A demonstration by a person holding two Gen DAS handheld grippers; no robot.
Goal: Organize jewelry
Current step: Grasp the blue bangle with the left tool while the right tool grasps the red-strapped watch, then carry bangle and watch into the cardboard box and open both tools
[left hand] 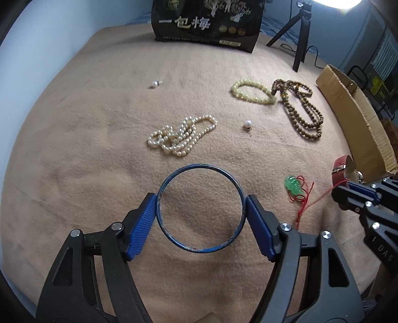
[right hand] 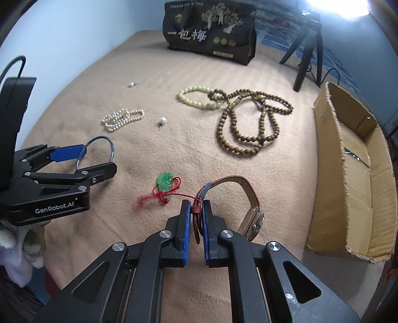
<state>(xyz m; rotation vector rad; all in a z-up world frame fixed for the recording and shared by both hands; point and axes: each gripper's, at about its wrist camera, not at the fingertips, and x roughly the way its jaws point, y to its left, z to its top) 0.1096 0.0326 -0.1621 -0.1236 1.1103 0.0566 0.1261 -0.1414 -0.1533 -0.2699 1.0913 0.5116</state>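
Item 1, my left gripper (left hand: 201, 211): spread wide, its 2 blue pads bearing on opposite outer edges of the blue bangle (left hand: 174, 179), so the ring is gripped across its width, near the blanket (left hand: 99, 124); I cannot tell whether it touches.

Item 2, my right gripper (right hand: 197, 211): pressed nearly together, pinching the red strap of the wristwatch (right hand: 251, 198). The strap arches forward and to the right of the jaws; the watch case sits just right of the right finger.

Item 3, green pendant (right hand: 164, 182) on red cord: lying on the blanket just ahead-left of my right gripper. The cord runs up to the watch buckle at the jaw tips; whether it is caught there I cannot tell.

Item 4, pearl necklace (left hand: 181, 135): bunched in loops, ahead of the bangle, apart from it.

Item 5, 2 loose pearl pieces: a pearl earring (left hand: 248, 124) right of the necklace, a second pearl piece (left hand: 155, 84) farther back left.

Item 6, yellow bead bracelet (left hand: 251, 90): touching the brown bead necklace (left hand: 303, 109) at its right end.

Item 7, cardboard box (right hand: 353, 174): open, at the right edge of the blanket.

Item 8, black bag (left hand: 206, 22) with printed characters, standing at the far edge; tripod (left hand: 301, 32) to its right.
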